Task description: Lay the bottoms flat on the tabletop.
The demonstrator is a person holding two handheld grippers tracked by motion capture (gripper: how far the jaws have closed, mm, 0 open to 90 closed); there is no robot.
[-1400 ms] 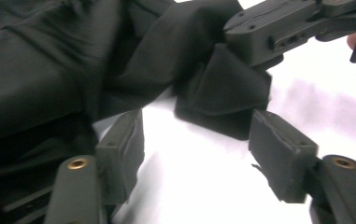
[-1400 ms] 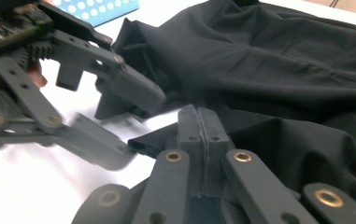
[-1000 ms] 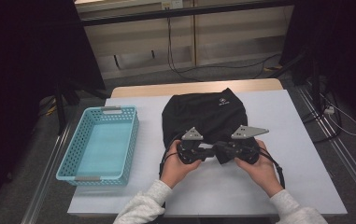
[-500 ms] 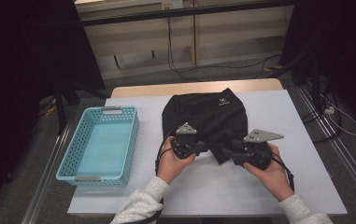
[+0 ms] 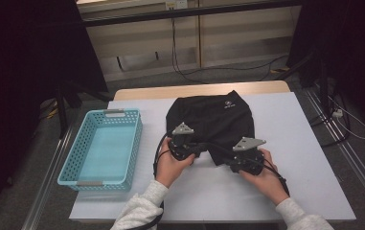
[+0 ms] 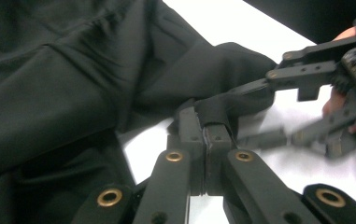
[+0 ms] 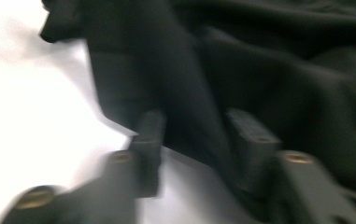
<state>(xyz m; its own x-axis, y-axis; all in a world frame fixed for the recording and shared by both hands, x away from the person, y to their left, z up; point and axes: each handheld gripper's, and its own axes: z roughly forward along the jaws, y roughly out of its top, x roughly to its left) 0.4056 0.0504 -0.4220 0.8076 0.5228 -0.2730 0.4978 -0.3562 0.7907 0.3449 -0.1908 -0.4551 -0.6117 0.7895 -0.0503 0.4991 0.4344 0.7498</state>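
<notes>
The black garment (image 5: 213,120) was soft, matt cloth, creased and folded, with a small pale printed logo. The left gripper (image 6: 207,135) had matt black plastic jaws with brass-coloured rivets; its top plate looked like dull grey metal. The right gripper (image 7: 194,140) showed ribbed, matt black pads. The basket (image 5: 70,163) was smooth turquoise plastic, perforated. The table (image 5: 295,139) carried a smooth, matt white covering over a pale wood edge.

Black garment (image 5: 213,120), turquoise basket (image 5: 86,175), white table (image 5: 300,139).
</notes>
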